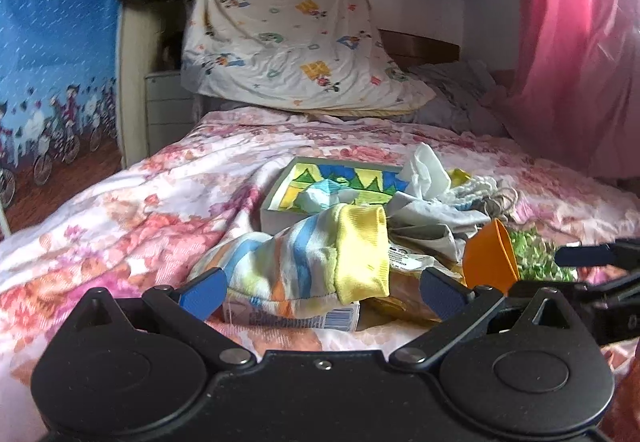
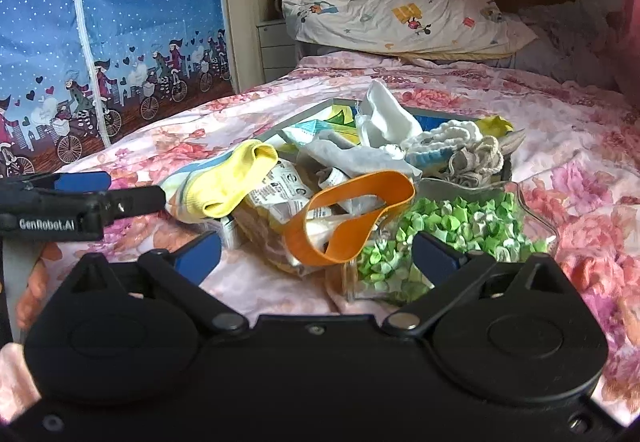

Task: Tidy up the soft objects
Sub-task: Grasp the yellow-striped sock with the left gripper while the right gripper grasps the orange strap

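Observation:
A pile of soft things lies on the floral bedspread (image 1: 120, 210). A striped sock with a yellow cuff (image 1: 316, 262) lies on top of a small carton, straight ahead of my open left gripper (image 1: 320, 288); it also shows in the right wrist view (image 2: 232, 178). Behind it a shallow colourful box (image 1: 304, 186) holds white cloths (image 2: 384, 118) and knitted pieces (image 2: 440, 142). My right gripper (image 2: 316, 254) is open, its fingers either side of an orange band (image 2: 352, 218) and a clear tub of green paper stars (image 2: 440, 238).
A cartoon-print pillow (image 1: 288, 22) leans at the head of the bed. A pink curtain (image 1: 572, 42) hangs at the right. A blue printed wardrobe cover (image 2: 112, 22) stands left of the bed. Plastic-wrapped packets (image 2: 276, 194) lie in the pile.

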Motion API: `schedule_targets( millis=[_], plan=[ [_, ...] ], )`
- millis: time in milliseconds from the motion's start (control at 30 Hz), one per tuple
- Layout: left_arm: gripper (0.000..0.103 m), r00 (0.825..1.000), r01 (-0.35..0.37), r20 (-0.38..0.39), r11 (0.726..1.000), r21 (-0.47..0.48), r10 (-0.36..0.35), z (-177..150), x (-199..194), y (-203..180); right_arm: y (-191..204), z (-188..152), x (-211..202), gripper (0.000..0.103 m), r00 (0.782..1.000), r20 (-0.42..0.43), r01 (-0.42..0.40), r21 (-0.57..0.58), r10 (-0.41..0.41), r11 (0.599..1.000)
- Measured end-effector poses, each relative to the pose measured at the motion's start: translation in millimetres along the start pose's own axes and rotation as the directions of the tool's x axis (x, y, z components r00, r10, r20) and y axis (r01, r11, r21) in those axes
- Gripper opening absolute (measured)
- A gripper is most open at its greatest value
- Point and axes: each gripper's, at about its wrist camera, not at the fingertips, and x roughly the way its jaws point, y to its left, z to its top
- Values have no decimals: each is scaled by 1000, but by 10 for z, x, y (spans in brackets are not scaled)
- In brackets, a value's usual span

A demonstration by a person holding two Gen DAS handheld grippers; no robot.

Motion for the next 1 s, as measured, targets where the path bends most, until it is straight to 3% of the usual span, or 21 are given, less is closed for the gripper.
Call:
schedule_targets(
  millis=[267,433,1000],
  plan=[
    [99,1000,15,-21,1000,28,-14,11,209,27,-56,55,219,76,1000,-27,-11,21,11,1000],
    [95,999,32,-32,998,58,-30,-17,299,-8,-110,42,307,70,999,-37,-21,50,22,999],
    [68,993,68,-102,993,94,-59,-60,557,-40,-120,8,381,38,999,-27,-23,45,25,999]
  ],
)
